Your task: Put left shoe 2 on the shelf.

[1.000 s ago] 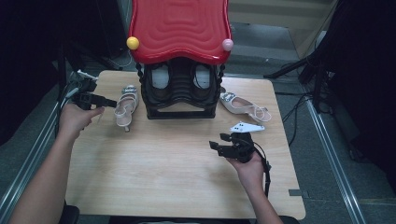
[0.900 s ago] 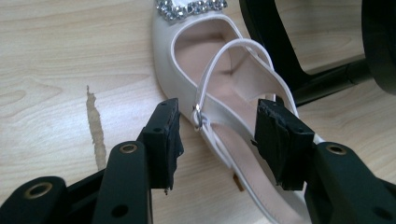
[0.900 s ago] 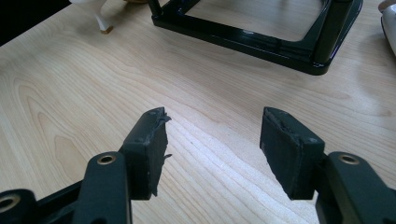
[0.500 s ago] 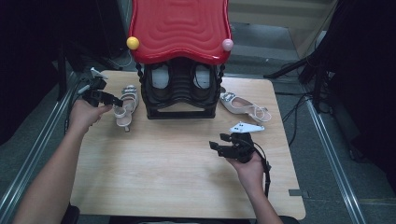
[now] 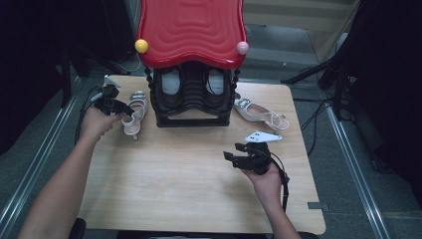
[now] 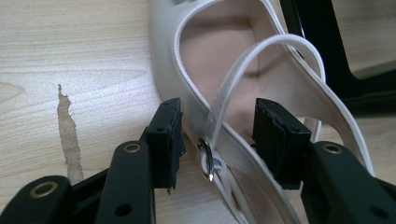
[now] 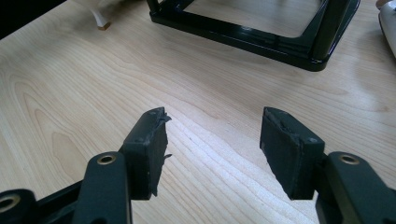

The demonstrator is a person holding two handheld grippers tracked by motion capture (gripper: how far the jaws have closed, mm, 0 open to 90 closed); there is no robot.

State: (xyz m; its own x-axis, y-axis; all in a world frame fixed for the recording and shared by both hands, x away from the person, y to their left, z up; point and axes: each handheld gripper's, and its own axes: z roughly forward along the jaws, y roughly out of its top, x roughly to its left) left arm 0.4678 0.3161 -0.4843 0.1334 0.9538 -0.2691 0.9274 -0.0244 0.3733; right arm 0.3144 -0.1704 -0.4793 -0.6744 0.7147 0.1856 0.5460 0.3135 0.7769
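Note:
A white strappy sandal [image 5: 136,105] lies on the wooden table [image 5: 189,194], left of a black shoe rack [image 5: 194,118]. My left gripper [image 5: 128,111] has come down over its heel end. In the left gripper view the sandal's [image 6: 224,60] side wall, thin strap and buckle [image 6: 208,161] sit between the jaws of the left gripper [image 6: 217,140]. Those jaws have just been closing, and small gaps still show beside the pads. A matching sandal [image 5: 261,113] lies right of the rack. My right gripper [image 5: 233,151] hovers open over bare wood, with nothing between the jaws of the right gripper [image 7: 215,140].
The rack carries a wavy red top [image 5: 191,30] with a yellow ball [image 5: 142,46] and a pink ball [image 5: 242,48] at its corners. Two shoes [image 5: 171,82] stand inside it. The rack's black base bar [image 7: 243,35] lies ahead of the right gripper. Dark floor and metal rails flank the table.
My left hand has moved right and down, from the table's left edge onto the left sandal's heel end. The right hand has stayed where it was.

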